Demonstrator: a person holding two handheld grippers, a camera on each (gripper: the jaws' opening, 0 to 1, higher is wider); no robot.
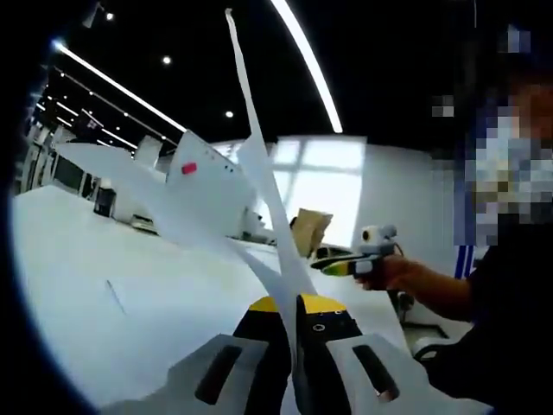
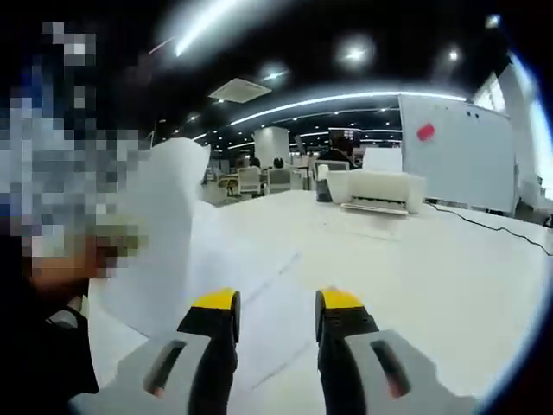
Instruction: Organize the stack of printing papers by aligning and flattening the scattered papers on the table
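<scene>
Up front in the left gripper view, the left gripper (image 1: 292,316) has its yellow-tipped jaws pressed together on sheets of paper (image 1: 259,173), held up off the white table (image 1: 78,285) and fanning upward, one sheet edge-on. Right of it the right gripper (image 1: 341,264) sits in the person's hand (image 1: 393,272). A whiteboard (image 1: 216,186) stands behind.

Over in the right gripper view, the right gripper (image 2: 275,316) hovers above the table (image 2: 432,268), jaws apart with nothing between them. Curled paper (image 2: 164,233) rises at the left, just beside the left jaw. A printer (image 2: 376,190) sits far back, whiteboard (image 2: 467,151) to its right.
</scene>
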